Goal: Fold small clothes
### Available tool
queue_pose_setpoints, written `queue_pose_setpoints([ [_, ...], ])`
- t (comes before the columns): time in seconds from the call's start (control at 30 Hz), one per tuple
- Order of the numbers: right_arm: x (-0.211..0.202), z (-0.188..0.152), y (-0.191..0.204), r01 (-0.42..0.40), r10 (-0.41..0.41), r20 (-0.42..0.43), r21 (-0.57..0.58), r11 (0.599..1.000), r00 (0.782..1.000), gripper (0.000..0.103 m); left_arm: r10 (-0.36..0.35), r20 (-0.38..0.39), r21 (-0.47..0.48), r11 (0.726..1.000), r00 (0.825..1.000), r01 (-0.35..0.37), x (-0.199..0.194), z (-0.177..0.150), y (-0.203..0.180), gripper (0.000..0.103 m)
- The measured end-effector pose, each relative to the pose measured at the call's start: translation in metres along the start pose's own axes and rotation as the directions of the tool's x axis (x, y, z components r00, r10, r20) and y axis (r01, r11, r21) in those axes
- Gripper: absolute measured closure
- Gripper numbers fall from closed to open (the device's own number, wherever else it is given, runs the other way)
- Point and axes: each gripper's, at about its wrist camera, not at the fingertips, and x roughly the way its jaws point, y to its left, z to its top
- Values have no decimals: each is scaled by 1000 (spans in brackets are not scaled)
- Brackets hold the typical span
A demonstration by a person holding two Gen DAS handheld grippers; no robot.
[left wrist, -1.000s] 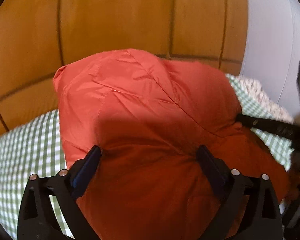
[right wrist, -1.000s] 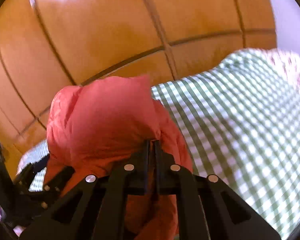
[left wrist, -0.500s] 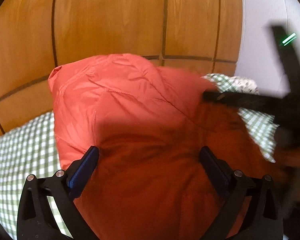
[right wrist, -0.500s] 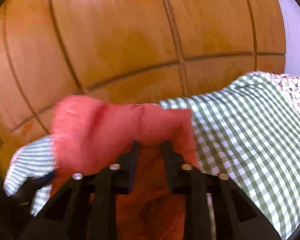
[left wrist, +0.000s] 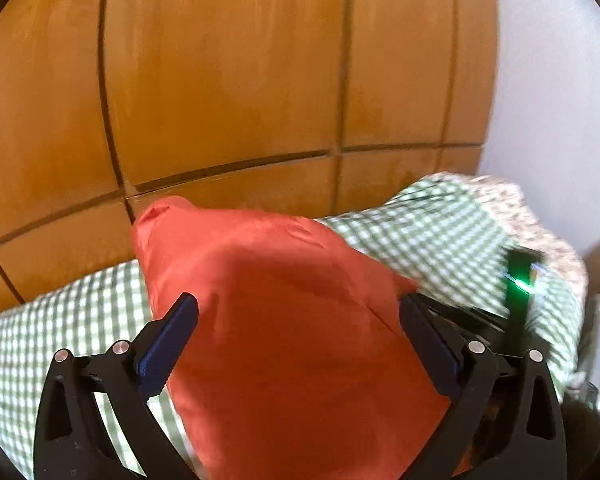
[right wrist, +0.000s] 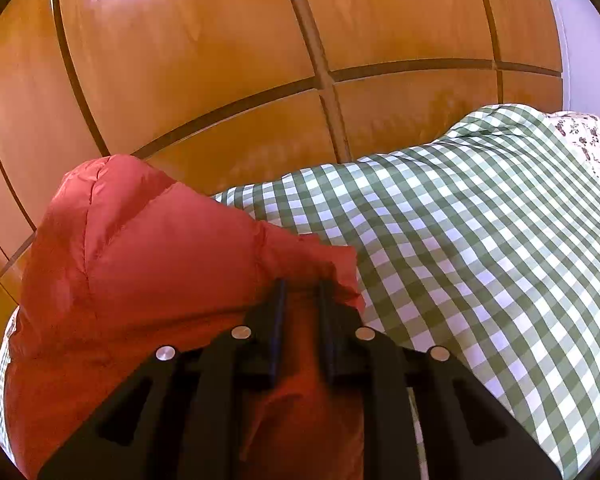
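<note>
One orange-red garment [right wrist: 152,280] is what you are working on, a padded piece lying heaped on the green checked bedspread [right wrist: 480,248], toward its left side, with the wooden panelled wardrobe [right wrist: 228,80] behind. A second ago it stood higher and filled most of the left wrist view, bunched up in front of the panels; now it sits lower and flatter and more bedspread shows to its right. To my eye the lifted part has been laid over and you are at the point of letting the fold settle, not starting a new one.

Your right gripper [right wrist: 302,292] had its fingers pinched together on a ridge of cloth a second ago. They have just been opening, and now stand a narrow gap apart with the near right edge of the garment between them. Whether the pads press on it any longer I cannot tell; the fabric looks slack there.

Your left gripper [left wrist: 300,308] has its fingers spread wide either side of the near bulk of the garment, as they were before. The cloth lies between them and none of it is pinched.

At the right of the left wrist view, a blurred dark shape with a green light [left wrist: 520,284] seems to be your other tool.
</note>
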Motion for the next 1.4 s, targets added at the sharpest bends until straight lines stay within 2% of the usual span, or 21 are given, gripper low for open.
queue_pose_setpoints([
  [0.1,-3,-4,2,-3,3,6,6,1000,1000,87,73,-116,-14,997,991,-75,45,12,10,11],
  [0.2,-1,-4,0,-4,4,-1,25,1000,1000,87,139,-152,15,990,978,-138,76,11,13,10],
  [0.27,2,-2,2,5,-5,-10,21,1000,1000,87,160,-182,25,987,970,-158,91,0,13,9],
  [0.33,5,-1,5,18,-18,-17,-1,1000,1000,87,171,-180,32,985,969,-168,100,-6,14,7],
  [0.5,12,-2,7,30,-31,-21,-15,999,999,87,154,-195,5,988,969,-156,117,-17,22,5],
  [0.9,17,-3,6,25,-25,-22,-13,1000,999,87,103,-177,-56,992,979,-114,136,-38,33,3],
  [1.07,17,-3,6,21,-21,-17,-12,1000,1000,87,116,-157,-50,991,981,-125,133,-41,31,3],
  [1.2,18,-4,6,13,-13,-1,-24,1000,1000,87,122,-140,-40,991,983,-128,114,-43,30,3],
  [1.3,18,-4,3,4,-4,3,-16,1000,1000,86,70,-109,-69,995,992,-78,83,-50,34,3],
  [1.4,13,-4,3,18,-18,21,-19,1000,1000,85,30,-64,-138,990,997,-39,49,-62,45,3],
])
